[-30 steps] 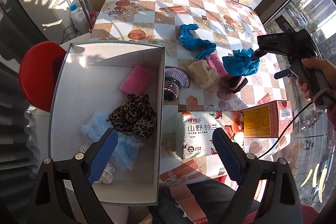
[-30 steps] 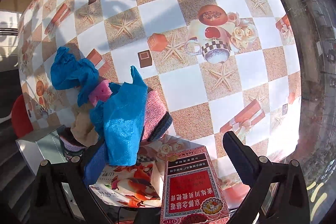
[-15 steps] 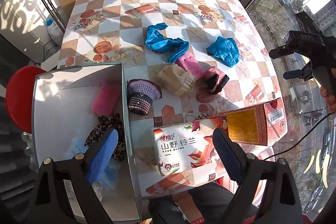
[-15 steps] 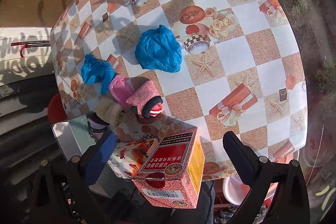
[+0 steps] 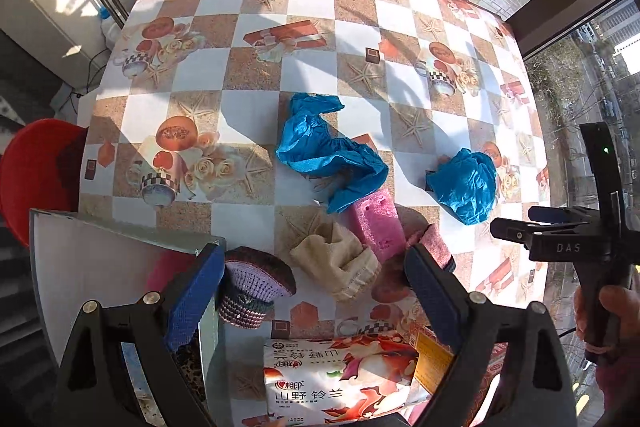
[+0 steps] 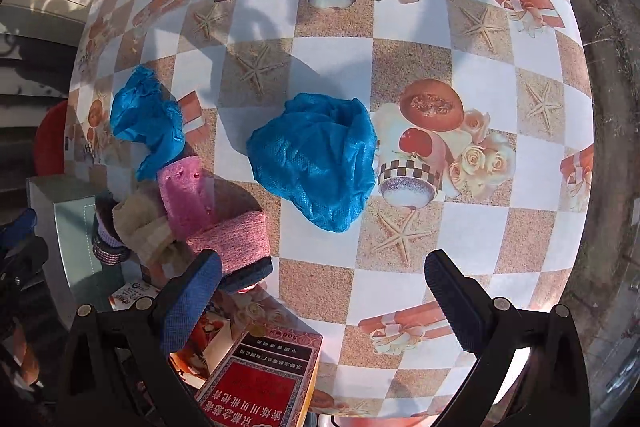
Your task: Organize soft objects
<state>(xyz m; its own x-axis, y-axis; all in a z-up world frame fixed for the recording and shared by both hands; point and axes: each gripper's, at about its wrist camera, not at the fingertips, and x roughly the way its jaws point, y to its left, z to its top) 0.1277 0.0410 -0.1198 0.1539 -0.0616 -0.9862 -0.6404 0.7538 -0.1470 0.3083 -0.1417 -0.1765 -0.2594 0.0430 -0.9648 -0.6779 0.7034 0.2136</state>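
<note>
Soft objects lie on the checked table: a crumpled blue cover (image 5: 464, 183) (image 6: 316, 155) on its own at the right, a longer blue cover (image 5: 324, 151) (image 6: 148, 123), a pink sponge (image 5: 376, 227) (image 6: 188, 195), a beige cloth (image 5: 332, 263) (image 6: 140, 227), a pink-and-dark knit piece (image 5: 434, 251) (image 6: 232, 243) and a purple knit hat (image 5: 252, 287). My left gripper (image 5: 312, 291) is open and empty above the beige cloth and hat. My right gripper (image 6: 324, 291) is open and empty, just short of the lone blue cover; it also shows in the left wrist view (image 5: 560, 235).
A grey-white box (image 5: 120, 259) stands at the table's left front edge with soft items inside. A tissue pack (image 5: 340, 379) and a red carton (image 6: 264, 379) lie at the near edge. A red stool (image 5: 32, 171) is left of the table.
The right gripper let go of the blue cover, which now lies on the table, then moved back toward it. The left gripper moved from over the box to over the table's soft items.
</note>
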